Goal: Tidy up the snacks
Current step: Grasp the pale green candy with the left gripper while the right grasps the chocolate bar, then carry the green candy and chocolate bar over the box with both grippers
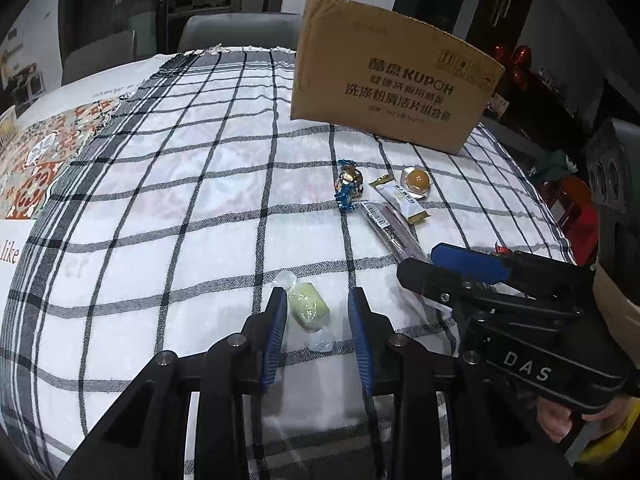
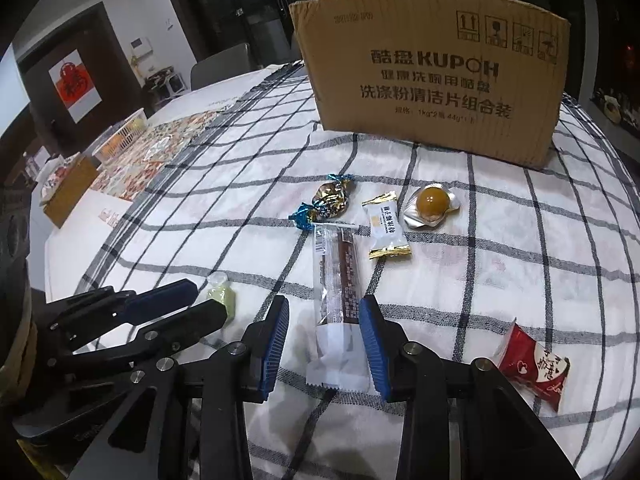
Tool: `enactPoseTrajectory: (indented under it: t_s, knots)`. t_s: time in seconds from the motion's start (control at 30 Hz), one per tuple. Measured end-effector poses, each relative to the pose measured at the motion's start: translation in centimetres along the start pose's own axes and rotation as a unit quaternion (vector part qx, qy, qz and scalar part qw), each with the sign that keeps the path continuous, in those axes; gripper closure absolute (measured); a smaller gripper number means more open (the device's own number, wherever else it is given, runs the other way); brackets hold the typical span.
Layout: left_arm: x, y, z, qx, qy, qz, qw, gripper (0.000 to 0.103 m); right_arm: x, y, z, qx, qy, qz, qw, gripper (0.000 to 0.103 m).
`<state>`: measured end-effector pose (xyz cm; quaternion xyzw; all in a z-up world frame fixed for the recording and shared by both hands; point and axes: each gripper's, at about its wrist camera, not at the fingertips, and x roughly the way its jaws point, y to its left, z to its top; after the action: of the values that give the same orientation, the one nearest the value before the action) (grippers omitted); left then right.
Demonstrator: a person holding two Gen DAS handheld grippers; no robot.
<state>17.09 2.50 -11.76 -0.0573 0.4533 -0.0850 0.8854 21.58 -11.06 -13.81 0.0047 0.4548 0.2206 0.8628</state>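
Note:
Several snacks lie on a checked tablecloth before a cardboard box (image 1: 394, 76) (image 2: 436, 76). My left gripper (image 1: 318, 300) is open, its jaws either side of a pale green wrapped candy (image 1: 308, 309) (image 2: 219, 296) on the cloth. My right gripper (image 2: 324, 306) is open around the near end of a long clear-wrapped brown bar (image 2: 338, 280) (image 1: 390, 228). Beyond lie a gold and blue foil candy (image 2: 328, 202) (image 1: 349, 184), a white and gold packet (image 2: 386, 228) (image 1: 402, 198) and a yellow jelly cup (image 2: 432, 204) (image 1: 417, 181). A red packet (image 2: 534, 364) lies to the right.
The right gripper shows in the left wrist view (image 1: 460, 264), and the left gripper in the right wrist view (image 2: 188, 300). A patterned mat (image 2: 160, 152), a white basket (image 2: 122, 134) and a brown tissue box (image 2: 70, 190) stand far left. Chairs (image 1: 236, 32) stand behind the table.

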Motion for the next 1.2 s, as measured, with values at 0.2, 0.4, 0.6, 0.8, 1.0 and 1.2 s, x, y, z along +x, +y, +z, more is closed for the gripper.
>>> enactPoseTrajectory:
  t_s: [0.2,0.4,0.6,0.8,1.0,1.2]
  knots:
    - [0.5,-0.1,0.1,0.000,0.001,0.003,1.0000,0.074,0.6,-0.1,0.3,-0.004,0.001,-0.010,1.000,0.067]
    - [0.9,0.2,0.1,-0.004,0.003,0.012,0.9999,0.074,1.5,-0.2,0.6,-0.006,0.006,-0.020,1.000,0.070]
    - [1.4,0.3,0.0,-0.008,0.012,0.014,0.9998,0.081,1.6,-0.2,0.7,-0.010,0.003,-0.023,1.000,0.077]
    - [1.1,0.5,0.0,-0.012,0.005,0.016,0.9998,0.085,0.9,-0.1,0.4,-0.013,-0.003,-0.024,1.000,0.081]
    - [-0.4,-0.1,0.3,-0.002,-0.008,0.016,0.9998,0.085,-0.5,0.0,0.4,-0.010,-0.015,-0.015,1.000,0.081]
    - [-2.5,-0.9,0.9,0.007,-0.026,0.011,0.9996,0.085,-2.8,-0.1,0.6,0.002,-0.036,-0.004,0.999,0.081]
